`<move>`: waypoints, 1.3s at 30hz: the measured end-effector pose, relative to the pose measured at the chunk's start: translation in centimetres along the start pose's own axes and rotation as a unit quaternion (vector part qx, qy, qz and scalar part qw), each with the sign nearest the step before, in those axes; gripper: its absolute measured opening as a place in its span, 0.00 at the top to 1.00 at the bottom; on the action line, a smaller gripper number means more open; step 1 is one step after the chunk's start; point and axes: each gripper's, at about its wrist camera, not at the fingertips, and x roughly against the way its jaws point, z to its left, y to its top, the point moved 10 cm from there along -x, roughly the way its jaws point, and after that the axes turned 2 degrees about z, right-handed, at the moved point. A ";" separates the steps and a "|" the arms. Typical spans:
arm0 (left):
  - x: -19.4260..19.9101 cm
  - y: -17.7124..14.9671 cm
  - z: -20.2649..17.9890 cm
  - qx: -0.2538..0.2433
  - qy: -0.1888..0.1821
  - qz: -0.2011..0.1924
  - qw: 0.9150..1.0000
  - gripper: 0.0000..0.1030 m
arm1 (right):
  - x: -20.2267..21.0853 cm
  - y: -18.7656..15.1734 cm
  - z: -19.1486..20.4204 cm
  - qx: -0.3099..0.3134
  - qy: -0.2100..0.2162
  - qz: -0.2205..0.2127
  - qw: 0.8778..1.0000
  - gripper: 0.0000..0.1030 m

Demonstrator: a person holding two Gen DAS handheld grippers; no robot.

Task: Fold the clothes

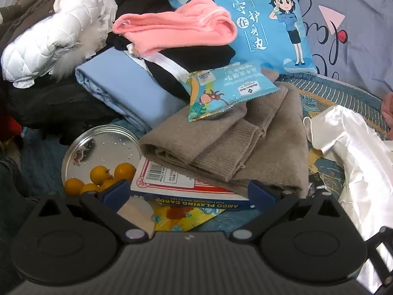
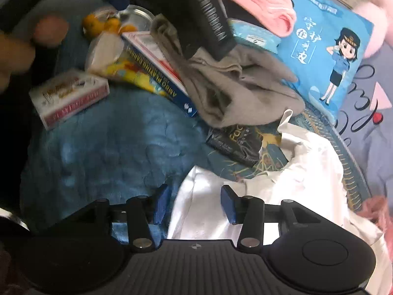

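My right gripper (image 2: 194,202) hangs with its jaws parted over the near edge of the white garment (image 2: 282,172), fabric between the pads, not pinched. Left of that edge the blue bedspread (image 2: 110,135) lies bare. My left gripper (image 1: 189,193) has its jaws spread wide and empty, flanking the playing card box (image 1: 191,196) under the folded tan sweater (image 1: 228,142).

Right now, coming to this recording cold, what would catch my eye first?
Probably the bright blue cartoon pillow at the top, with a pink garment draped over its left corner. Below them a folded taupe sweater lies on a playing-card box. The right gripper stands open over a white shiny garment.
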 end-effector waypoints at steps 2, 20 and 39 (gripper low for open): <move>0.0 0.0 -0.1 -0.001 0.000 0.000 1.000 0.00 | -0.2 0.0 -0.5 -0.023 0.003 0.001 1.000 0.76; 2.6 1.7 5.1 0.064 0.098 -0.066 0.991 0.00 | 7.1 2.3 2.9 -0.085 0.166 -0.083 0.979 0.98; 3.2 0.5 -4.4 -0.078 -0.086 -0.066 0.991 0.00 | 15.5 -19.1 -20.0 -0.324 -0.151 0.005 0.934 0.81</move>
